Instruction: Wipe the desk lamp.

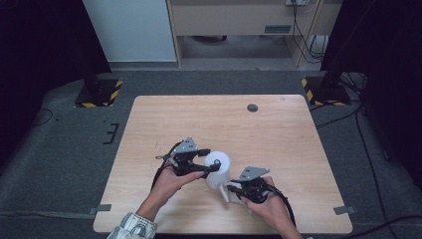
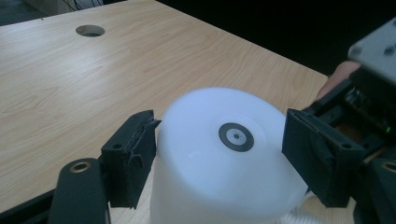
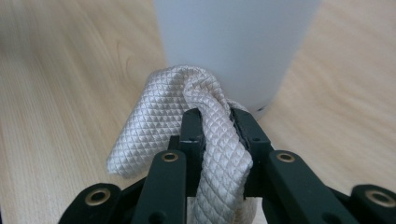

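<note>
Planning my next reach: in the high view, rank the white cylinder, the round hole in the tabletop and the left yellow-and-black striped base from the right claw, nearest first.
1. White plastic cylinder: beside the right claw, on its left.
2. Round grey hole in the wooden tabletop: near the far edge.
3. Yellow-and-black striped base: on the floor, far left.

The left hand-held gripper (image 1: 211, 167) stands with jaws spread wide, the right hand-held gripper (image 1: 230, 188) clamped tight.

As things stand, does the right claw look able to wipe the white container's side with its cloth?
Probably yes. The right claw is clamped on the cloth, which sits right by the white container wall, nothing between; the left claw straddles only the top.
</note>
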`<state>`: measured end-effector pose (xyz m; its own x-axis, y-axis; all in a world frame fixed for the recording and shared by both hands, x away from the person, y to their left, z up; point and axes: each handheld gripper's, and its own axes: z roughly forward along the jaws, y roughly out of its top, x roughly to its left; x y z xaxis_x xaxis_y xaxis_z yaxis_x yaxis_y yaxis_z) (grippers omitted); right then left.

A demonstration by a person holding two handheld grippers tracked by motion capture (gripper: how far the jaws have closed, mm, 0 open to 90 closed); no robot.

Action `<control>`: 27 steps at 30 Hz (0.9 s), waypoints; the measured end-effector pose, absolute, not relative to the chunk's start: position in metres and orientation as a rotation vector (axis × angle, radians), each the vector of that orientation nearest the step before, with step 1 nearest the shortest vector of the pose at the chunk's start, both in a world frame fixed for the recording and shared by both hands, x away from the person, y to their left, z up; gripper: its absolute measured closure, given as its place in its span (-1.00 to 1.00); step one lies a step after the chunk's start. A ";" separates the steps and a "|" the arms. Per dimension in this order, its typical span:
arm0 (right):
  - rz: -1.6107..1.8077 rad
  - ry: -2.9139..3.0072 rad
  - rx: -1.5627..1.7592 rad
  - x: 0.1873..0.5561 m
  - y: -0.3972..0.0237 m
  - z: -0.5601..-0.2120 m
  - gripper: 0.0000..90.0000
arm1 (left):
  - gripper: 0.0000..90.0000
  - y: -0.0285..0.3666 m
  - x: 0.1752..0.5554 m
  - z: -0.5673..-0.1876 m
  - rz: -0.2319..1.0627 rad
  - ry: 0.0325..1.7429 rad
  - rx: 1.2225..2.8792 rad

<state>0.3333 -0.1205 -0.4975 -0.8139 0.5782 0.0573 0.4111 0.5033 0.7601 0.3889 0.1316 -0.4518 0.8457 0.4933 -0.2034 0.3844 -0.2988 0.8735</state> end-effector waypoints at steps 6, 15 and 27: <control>1.433 2.410 0.821 0.329 -0.130 -0.468 0.68 | -0.43 0.131 0.389 -0.451 0.126 0.652 1.930; 1.368 2.528 0.735 0.325 -0.102 -0.485 0.68 | -0.43 0.131 0.389 -0.450 0.128 0.652 1.934; 1.213 2.557 0.829 0.334 -0.117 -0.501 0.68 | -0.42 0.131 0.389 -0.450 0.129 0.650 1.938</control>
<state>0.3338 -0.1175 -0.5015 -0.8248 0.5618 0.0632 0.4044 0.5082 0.7604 0.3890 0.1315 -0.4499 0.8472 0.4941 -0.1951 0.3827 -0.3128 0.8693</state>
